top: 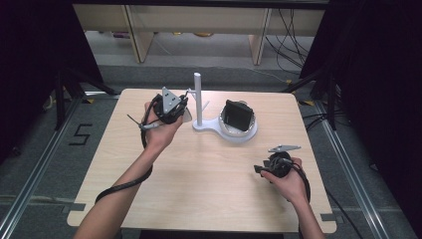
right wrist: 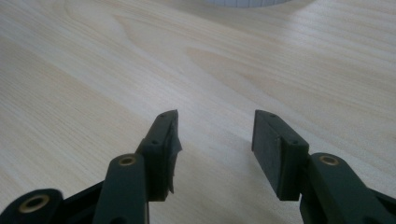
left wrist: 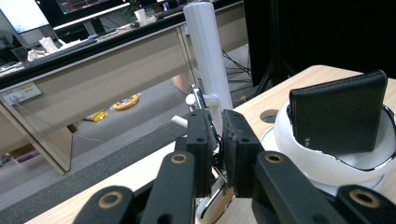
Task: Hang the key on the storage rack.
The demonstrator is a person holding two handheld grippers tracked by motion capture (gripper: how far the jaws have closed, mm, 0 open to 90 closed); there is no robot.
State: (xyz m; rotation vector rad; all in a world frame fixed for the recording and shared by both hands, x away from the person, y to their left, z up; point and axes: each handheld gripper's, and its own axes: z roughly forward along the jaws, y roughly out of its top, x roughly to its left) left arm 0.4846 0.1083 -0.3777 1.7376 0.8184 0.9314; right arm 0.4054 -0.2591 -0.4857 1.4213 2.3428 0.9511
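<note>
Two grippers are at work here, and only the left gripper [top: 183, 112] has anything in hand. It hangs at the far left of the table [top: 209, 184], just beside the white post [top: 198, 94] of the stand. Its jaws are pinched almost together on a thin silvery piece [left wrist: 212, 198], which I take for a ring or a clasp, though I cannot tell which. The right gripper [top: 260, 169] waits near the right edge, well apart from the stand, with its jaws spread and nothing between them.

The hold looks slight to me. Only a sliver of metal sits between the pads, so a small twist could let it slip and drop to the table. The jaws are also close to the post, and a nudge there might rock the light stand. That could tip the black wallet [top: 237, 115], which stands on edge in the white dish [top: 247, 135].

The left gripper view gives what the high view cannot: the short peg [left wrist: 198, 99] on the post, just beyond the fingertips, and the gleam of the piece in the jaws. From above, that piece shows as a pale smudge by the hand. The high view gives the spacing of both hands.
</note>
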